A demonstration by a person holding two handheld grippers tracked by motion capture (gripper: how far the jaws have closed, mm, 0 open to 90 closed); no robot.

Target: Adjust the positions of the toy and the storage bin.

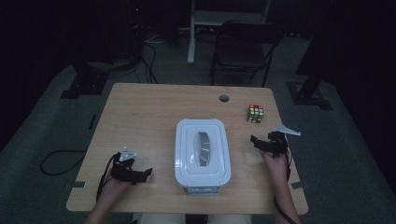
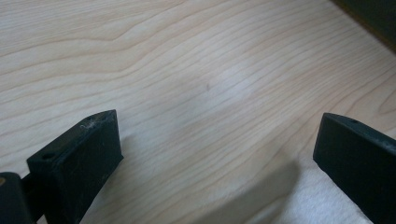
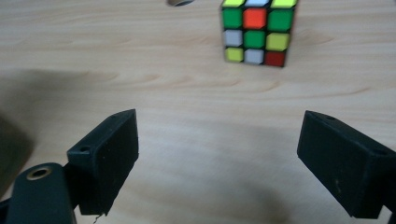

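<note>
The cube (image 3: 256, 31) is best approached squarely by the right gripper (image 3: 217, 158) — jaws spread wide, nothing held. The left gripper (image 2: 217, 158), likewise wide and empty, is kept clear of the white box (image 1: 202, 152).

Dim room, barely lit. A light wooden table (image 1: 140, 116) sits center frame on grey-green carpet (image 1: 42, 126). Upper center, 1 dark folding chair (image 1: 243, 49) beside a white post (image 1: 191, 32). Black cables (image 1: 56, 161) loop at left; dark stand bases (image 1: 84, 86) flank both sides.
</note>
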